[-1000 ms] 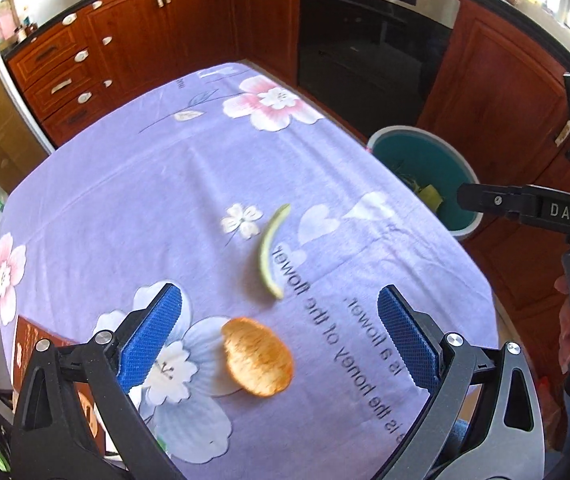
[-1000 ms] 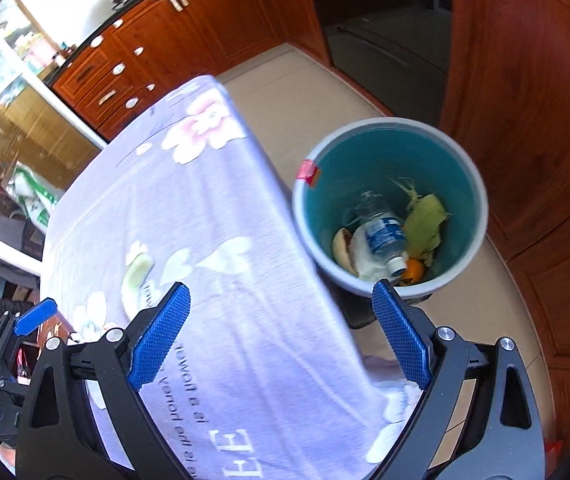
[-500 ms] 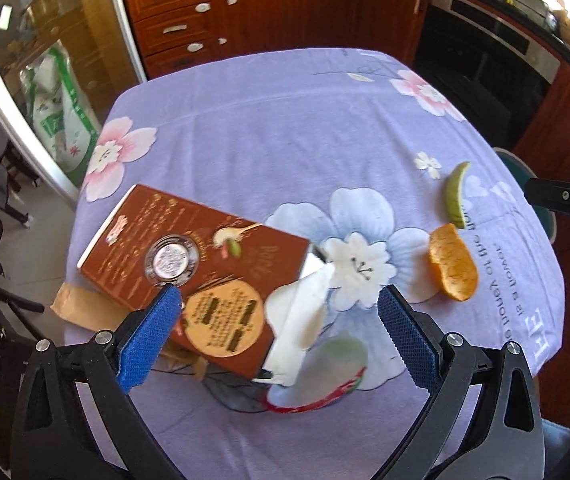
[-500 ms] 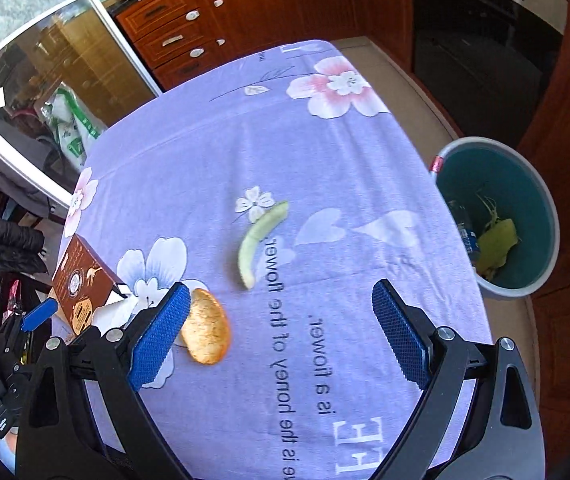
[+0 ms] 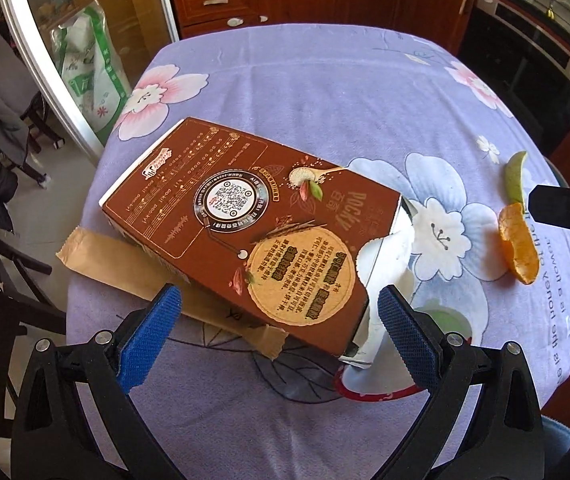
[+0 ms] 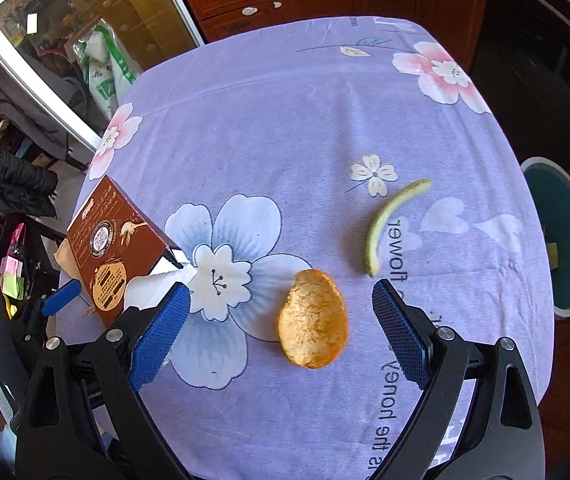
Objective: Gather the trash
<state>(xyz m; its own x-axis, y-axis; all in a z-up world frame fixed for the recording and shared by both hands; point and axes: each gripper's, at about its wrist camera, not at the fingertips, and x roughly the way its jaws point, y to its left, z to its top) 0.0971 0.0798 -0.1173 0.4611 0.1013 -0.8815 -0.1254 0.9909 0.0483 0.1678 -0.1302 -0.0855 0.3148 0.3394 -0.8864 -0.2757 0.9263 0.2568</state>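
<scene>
On the lilac flowered tablecloth (image 5: 325, 92) lies a flat brown cardboard snack box (image 5: 245, 232), and the left gripper (image 5: 281, 328) hangs above its near end, jaws spread wide. Over a curved orange peel (image 6: 312, 319) the right gripper (image 6: 281, 320) is spread too; a green rind strip (image 6: 389, 220) lies near.

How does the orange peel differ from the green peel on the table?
The orange peel is a broad, cupped oval with a rough skin; the green peel is a thin, curved strip. The orange peel sits between the open right gripper's fingers; the green peel lies beyond them. Both rest loose on the purple tablecloth.
</scene>
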